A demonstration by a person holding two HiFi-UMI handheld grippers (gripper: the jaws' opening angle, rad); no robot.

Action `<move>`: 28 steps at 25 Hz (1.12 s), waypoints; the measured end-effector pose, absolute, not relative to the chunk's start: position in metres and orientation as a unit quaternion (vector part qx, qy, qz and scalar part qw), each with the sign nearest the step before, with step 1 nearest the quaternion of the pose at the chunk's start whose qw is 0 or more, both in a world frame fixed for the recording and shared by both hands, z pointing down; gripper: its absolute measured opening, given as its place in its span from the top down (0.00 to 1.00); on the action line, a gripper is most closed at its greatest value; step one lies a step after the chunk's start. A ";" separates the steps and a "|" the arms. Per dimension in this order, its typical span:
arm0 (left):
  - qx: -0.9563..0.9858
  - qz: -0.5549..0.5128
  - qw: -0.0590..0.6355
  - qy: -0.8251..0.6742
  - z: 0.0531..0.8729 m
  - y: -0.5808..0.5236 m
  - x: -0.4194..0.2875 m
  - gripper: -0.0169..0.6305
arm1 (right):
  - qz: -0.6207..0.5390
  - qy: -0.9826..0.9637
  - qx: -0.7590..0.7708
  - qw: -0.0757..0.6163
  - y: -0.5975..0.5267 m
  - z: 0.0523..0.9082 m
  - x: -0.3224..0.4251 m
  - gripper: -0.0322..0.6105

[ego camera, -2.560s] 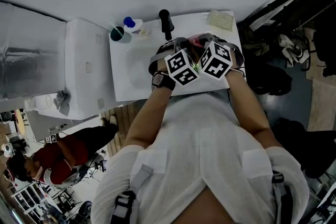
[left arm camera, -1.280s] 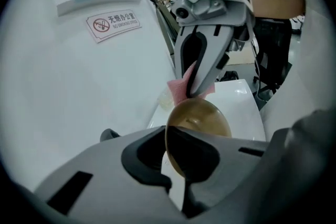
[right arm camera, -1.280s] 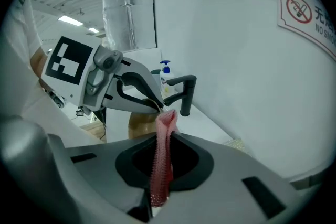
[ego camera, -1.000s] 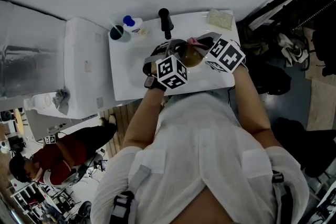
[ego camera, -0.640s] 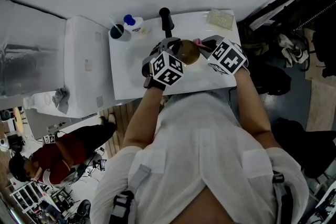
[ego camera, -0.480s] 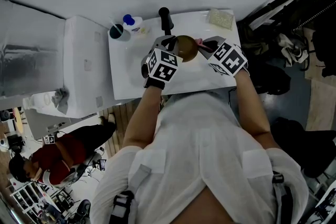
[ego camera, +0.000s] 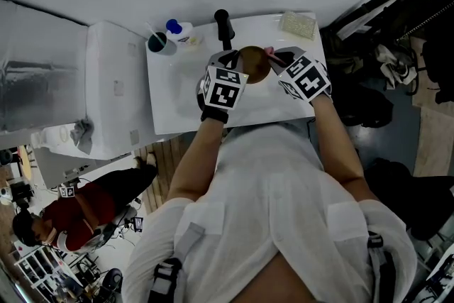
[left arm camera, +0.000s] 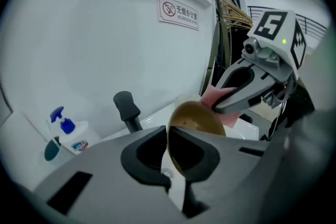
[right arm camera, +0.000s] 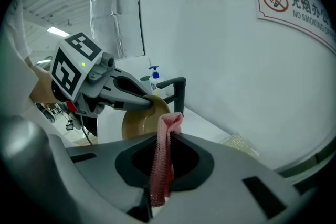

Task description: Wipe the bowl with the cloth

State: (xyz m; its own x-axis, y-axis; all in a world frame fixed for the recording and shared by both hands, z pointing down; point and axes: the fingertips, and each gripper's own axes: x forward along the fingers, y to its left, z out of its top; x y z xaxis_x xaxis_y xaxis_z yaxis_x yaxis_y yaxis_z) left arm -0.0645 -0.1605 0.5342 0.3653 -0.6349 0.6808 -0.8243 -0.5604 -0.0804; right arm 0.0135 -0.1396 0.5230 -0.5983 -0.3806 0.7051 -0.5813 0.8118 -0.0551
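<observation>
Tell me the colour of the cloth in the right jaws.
The cloth is pink; the right gripper view shows it best.

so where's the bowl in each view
Head view: the bowl sits upper centre, just below the black faucet.
Left gripper view: bowl at centre, its rim pinched in the left gripper.
Right gripper view: bowl left of centre, beyond the pink cloth.
Shared landmark: the black faucet, in all three views.
</observation>
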 end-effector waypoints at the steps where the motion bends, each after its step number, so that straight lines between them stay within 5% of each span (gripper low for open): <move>1: 0.815 0.334 0.151 -0.448 0.536 -0.159 -0.064 0.94 | 0.135 -0.880 0.275 0.362 -0.140 0.525 0.014 0.89; 9: 0.818 0.314 0.180 -0.448 0.537 -0.155 -0.065 0.93 | 0.121 -0.882 0.285 0.354 -0.145 0.524 0.012 0.88; 11: 0.825 0.300 0.191 -0.440 0.535 -0.154 -0.060 0.94 | 0.126 -0.884 0.284 0.349 -0.145 0.524 0.010 0.81; 16: 0.833 0.289 0.206 -0.425 0.538 -0.150 -0.050 0.94 | 0.136 -0.879 0.292 0.351 -0.148 0.523 0.010 0.85; 21: 0.842 0.357 0.141 -0.379 0.548 -0.143 -0.035 0.80 | 0.102 -0.870 0.275 0.395 -0.144 0.526 0.008 0.88; 24: 0.842 0.405 0.080 -0.348 0.546 -0.144 -0.023 0.80 | 0.064 -0.868 0.252 0.424 -0.136 0.529 0.001 0.88; 28: 0.816 0.493 -0.003 -0.302 0.548 -0.146 -0.018 0.93 | 0.017 -0.870 0.229 0.436 -0.132 0.525 -0.010 0.88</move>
